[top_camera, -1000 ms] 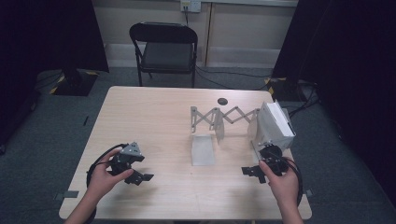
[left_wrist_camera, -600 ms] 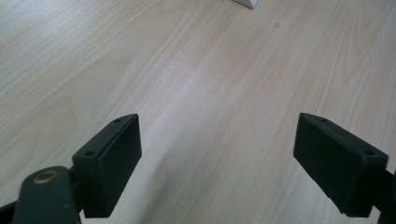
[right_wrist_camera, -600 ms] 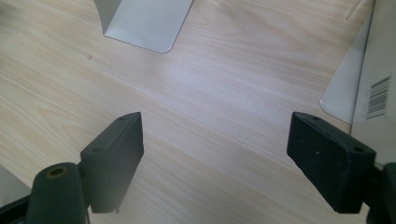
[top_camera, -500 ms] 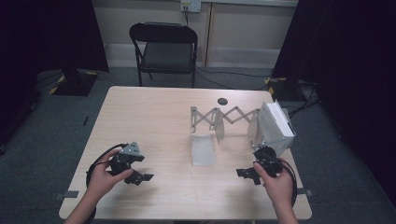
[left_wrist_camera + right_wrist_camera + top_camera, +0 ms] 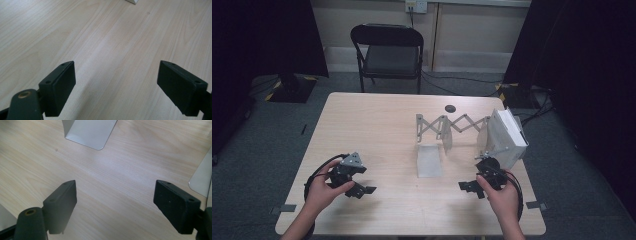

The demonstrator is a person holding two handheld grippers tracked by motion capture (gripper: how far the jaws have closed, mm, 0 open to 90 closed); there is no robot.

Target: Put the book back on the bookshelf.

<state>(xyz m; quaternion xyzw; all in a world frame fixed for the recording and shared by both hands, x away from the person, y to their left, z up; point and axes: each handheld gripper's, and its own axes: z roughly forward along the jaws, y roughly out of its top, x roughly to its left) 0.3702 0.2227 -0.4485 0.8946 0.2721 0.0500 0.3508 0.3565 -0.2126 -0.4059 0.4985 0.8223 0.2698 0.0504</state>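
A person sits at a pale wooden table (image 5: 377,130), holding a hand-held gripper in each hand. The left hand-held gripper (image 5: 362,190) rests low over the near left part of the table, jaws apart with bare wood between them, well apart from everything else. The right hand-held gripper (image 5: 468,186) sits near the right front edge, its jaws also wide apart and holding nothing.

The thing being worked on appears to be an expanding metal rack (image 5: 457,125), a scissor-style lattice stretched across the middle right of the table. An upright grey plate with a flat foot (image 5: 430,159) stands at its left end, between the two hands. At its right end a white box-like stack (image 5: 507,135), perhaps books or folders, leans against the rack, just beyond the right hand-held gripper. In the right gripper view, the rounded corner of the plate's foot (image 5: 90,132) lies ahead of the open jaws, and another pale metal edge (image 5: 200,178) shows at the right.

The step in hand looks like an approach with the right hand-held gripper. To do it well, keep the jaws wide, line them squarely across a thin plate edge, and close only once the metal sits well between the pads, since the lattice may slide or fold.

No open container shows; what the white stack holds cannot be told. A small dark disc (image 5: 450,108) lies on the far side.
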